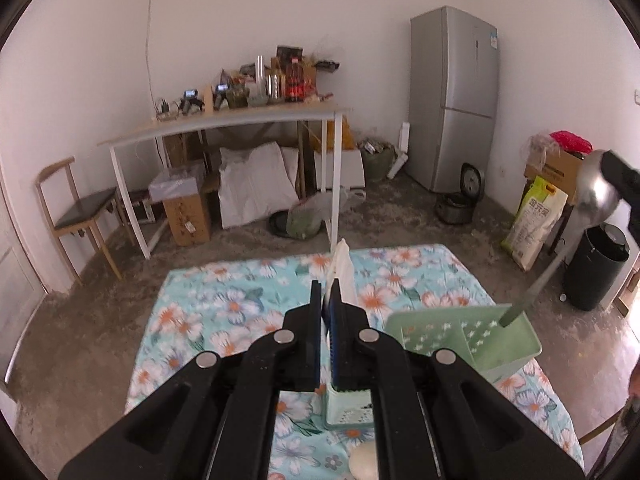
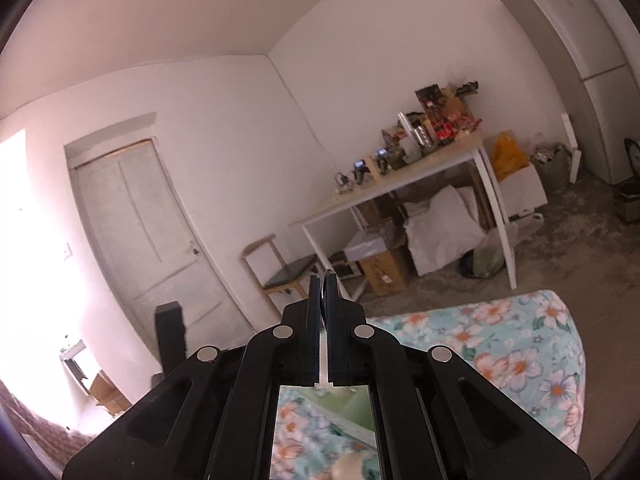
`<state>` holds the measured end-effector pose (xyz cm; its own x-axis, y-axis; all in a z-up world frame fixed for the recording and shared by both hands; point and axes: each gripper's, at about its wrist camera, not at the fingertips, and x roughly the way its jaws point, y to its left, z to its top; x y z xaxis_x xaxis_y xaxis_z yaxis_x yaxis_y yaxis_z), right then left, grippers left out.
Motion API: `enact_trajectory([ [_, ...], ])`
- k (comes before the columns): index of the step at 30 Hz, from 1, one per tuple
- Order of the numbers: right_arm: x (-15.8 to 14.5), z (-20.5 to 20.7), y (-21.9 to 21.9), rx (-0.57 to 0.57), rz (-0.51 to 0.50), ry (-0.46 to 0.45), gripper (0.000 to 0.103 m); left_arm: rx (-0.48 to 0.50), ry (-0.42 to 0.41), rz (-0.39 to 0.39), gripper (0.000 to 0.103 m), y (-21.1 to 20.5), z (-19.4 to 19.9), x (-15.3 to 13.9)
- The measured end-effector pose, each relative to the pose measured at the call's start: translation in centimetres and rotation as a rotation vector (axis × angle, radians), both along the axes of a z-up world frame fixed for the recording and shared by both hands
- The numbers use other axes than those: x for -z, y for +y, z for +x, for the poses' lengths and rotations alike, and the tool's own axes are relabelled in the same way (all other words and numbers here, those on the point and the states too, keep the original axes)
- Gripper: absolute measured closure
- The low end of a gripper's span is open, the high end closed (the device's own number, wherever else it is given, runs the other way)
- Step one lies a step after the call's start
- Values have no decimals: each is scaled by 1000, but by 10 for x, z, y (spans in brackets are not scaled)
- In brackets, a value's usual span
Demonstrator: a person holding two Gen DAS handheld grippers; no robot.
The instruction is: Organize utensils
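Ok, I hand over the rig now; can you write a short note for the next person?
Left gripper: shut on a white utensil, held above the floral table.
Right gripper: shut on the bowl of a metal spoon; its handle tip is inside the green holder.
Done: nothing seen released in the holder.
Left: let the spoon go in, then put the white utensil in.
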<state>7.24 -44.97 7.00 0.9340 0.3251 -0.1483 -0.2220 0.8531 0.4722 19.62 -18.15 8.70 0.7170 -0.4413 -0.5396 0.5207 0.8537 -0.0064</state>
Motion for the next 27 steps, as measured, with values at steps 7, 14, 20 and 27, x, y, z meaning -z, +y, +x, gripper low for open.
enact_trajectory([
  [7,46,26,-9,-3,17,137,102,20,70,-33,91,-4,10,17],
  [14,57,28,4,5,-53,209,88,16,35,-94,48,15,-2,4],
  [20,37,7,17,67,-151,176,63,25,57,-150,28,39,-19,-3],
  [27,24,-40,26,126,-179,132,53,-46,46,-218,22,72,-42,-3],
])
